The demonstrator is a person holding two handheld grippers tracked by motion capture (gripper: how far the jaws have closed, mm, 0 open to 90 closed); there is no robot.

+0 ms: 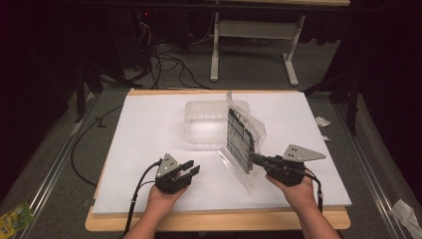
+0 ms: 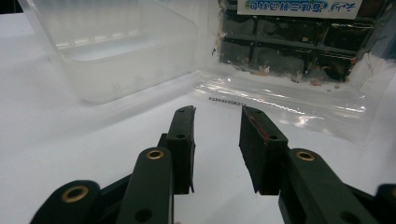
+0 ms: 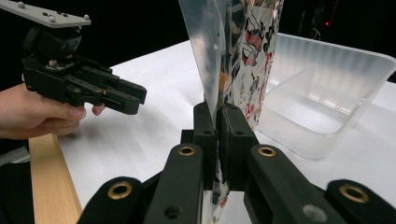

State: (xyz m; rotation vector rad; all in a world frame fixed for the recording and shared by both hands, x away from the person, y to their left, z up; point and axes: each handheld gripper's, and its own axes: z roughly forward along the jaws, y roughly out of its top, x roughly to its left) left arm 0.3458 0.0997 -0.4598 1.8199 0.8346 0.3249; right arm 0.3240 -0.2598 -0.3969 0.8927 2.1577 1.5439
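The left gripper [image 1: 190,172] sits nearest the table's front edge, its jaws apart with nothing between them, above the white tabletop [image 1: 149,134]. To its right, the right gripper [image 1: 255,159] has its jaws clamped together on the clear edge of the plastic packet [image 1: 241,139], holding it upright on edge; dark compartments show through the packet's film. Just behind the packet, touching or nearly touching it, stands the clear plastic container [image 1: 209,122] near the table's centre.
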